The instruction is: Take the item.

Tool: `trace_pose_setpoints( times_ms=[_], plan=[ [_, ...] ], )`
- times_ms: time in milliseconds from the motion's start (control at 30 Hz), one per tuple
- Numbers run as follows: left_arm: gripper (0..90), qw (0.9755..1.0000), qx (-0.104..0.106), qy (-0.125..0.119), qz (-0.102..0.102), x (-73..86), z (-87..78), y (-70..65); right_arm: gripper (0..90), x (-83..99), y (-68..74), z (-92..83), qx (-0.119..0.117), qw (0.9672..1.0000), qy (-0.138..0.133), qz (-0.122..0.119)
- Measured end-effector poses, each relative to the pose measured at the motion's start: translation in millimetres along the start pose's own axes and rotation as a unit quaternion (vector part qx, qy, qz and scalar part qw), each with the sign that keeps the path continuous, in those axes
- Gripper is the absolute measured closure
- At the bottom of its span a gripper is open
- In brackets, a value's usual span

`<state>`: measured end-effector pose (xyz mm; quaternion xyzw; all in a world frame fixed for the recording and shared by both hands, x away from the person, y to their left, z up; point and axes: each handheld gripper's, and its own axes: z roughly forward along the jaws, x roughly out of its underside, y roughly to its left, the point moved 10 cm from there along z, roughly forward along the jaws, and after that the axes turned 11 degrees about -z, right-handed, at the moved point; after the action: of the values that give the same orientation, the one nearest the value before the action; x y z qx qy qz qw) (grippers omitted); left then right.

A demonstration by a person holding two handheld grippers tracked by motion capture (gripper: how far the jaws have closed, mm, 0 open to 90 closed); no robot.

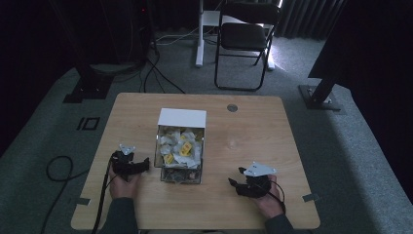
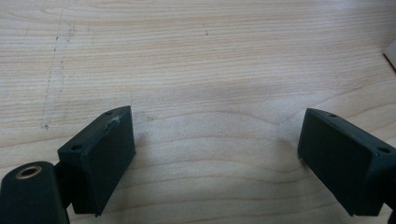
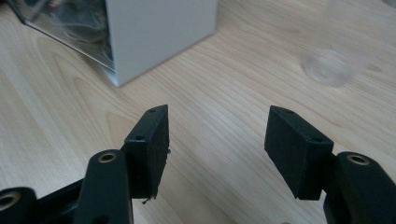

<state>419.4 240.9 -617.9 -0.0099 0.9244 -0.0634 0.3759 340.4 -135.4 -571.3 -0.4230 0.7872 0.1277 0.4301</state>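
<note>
Black jaws of the left gripper (image 2: pixel 212 154) stand wide apart in its own view, with bare pale wood grain between them and nothing held. From above, the left gripper (image 1: pixel 130 165) rests on the wooden table (image 1: pixel 253 141) just left of the clear box (image 1: pixel 179 155), in the person's left hand (image 1: pixel 122 185). The right gripper (image 3: pixel 212 149) is likewise spread open and empty over the tabletop; from above it (image 1: pixel 246 183) sits near the front edge, well right of the box, held in the right hand (image 1: pixel 268 200).

Mid-table, the box has a white back panel (image 1: pixel 182 117) and is filled with small white and yellow packets (image 1: pixel 181 147); any print on them is too small to read. A clear glass (image 3: pixel 329 65) stands beyond the right gripper's jaws, blurred. Farther off, a black folding chair (image 1: pixel 246 39) stands on the grey carpet.
</note>
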Motion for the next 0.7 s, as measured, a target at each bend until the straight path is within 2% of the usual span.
trace_pose_setpoints(
  times_ms=[267,700],
  plan=[
    [11.5,1.0,0.0,0.0,0.0,0.2,-0.2,0.0,41.1,-12.5,12.3,-0.2,-0.016,0.9997,-0.009,-0.016],
    [11.5,1.0,0.0,0.0,0.0,0.2,-0.2,-0.1,45.2,-29.4,24.5,-5.5,-0.025,0.999,-0.027,-0.026]
  ],
)
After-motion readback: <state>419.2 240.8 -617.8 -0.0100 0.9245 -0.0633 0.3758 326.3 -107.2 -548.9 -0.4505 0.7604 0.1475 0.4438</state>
